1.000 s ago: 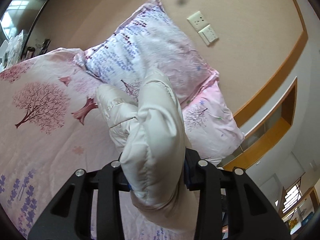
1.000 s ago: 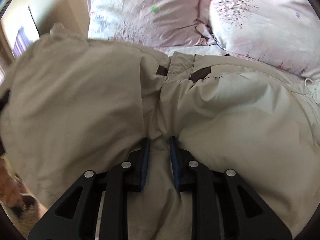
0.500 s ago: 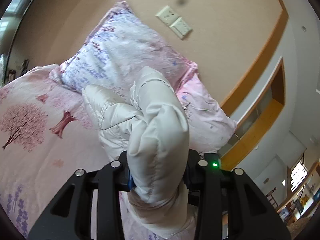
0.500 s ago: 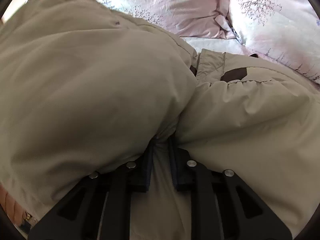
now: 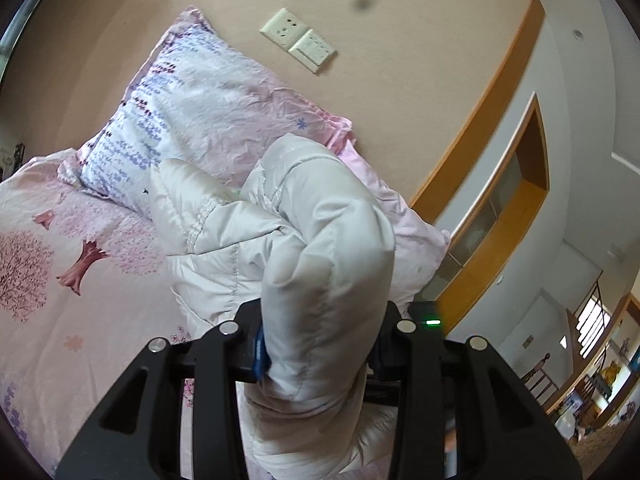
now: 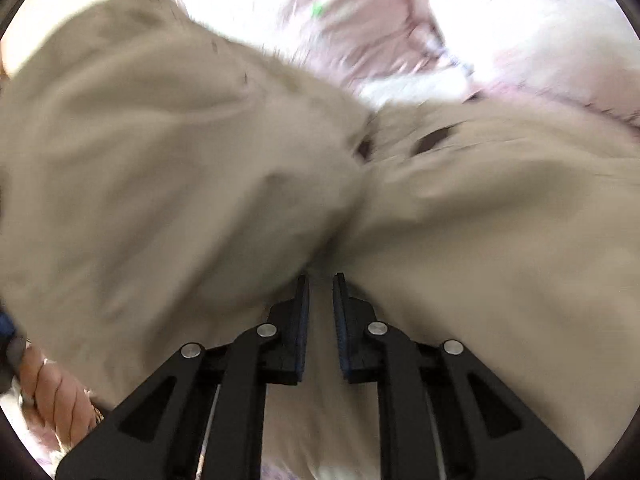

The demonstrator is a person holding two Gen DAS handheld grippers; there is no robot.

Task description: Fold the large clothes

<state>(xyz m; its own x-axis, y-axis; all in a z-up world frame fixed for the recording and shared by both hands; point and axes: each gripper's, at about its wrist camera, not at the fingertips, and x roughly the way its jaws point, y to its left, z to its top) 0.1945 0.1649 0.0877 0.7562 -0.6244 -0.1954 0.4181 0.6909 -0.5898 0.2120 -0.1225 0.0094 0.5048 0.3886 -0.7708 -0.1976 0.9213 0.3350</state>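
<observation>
Left wrist view: the left hand-held gripper (image 5: 320,354), black with two fingers, is clamped on a thick fold of a pale cream, quilted puffer jacket (image 5: 320,248). The padded fold bulges up between the fingers and fills the middle of the view. More of the jacket trails away to the left, over a bed covered in a pink sheet printed with trees (image 5: 60,280). Behind the jacket, a white and pink patterned pillow (image 5: 192,120) leans against a beige wall (image 5: 400,80). A cream wall socket and switch plate (image 5: 298,44) is mounted on the wall above the pillow. To the right, a wood-trimmed recess (image 5: 516,196) is set into a grey wall.

Right wrist view, blurred: the right hand-held gripper (image 6: 321,284), also black, has its fingers drawn close together, pinching a thin fold of the same jacket, which looks beige here (image 6: 180,180). The fabric billows on both sides of the fingers and fills most of the view. Pink pillows (image 6: 360,20) show beyond it, overexposed. At the lower left edge, part of a person's hand (image 6: 52,400) is visible.
</observation>
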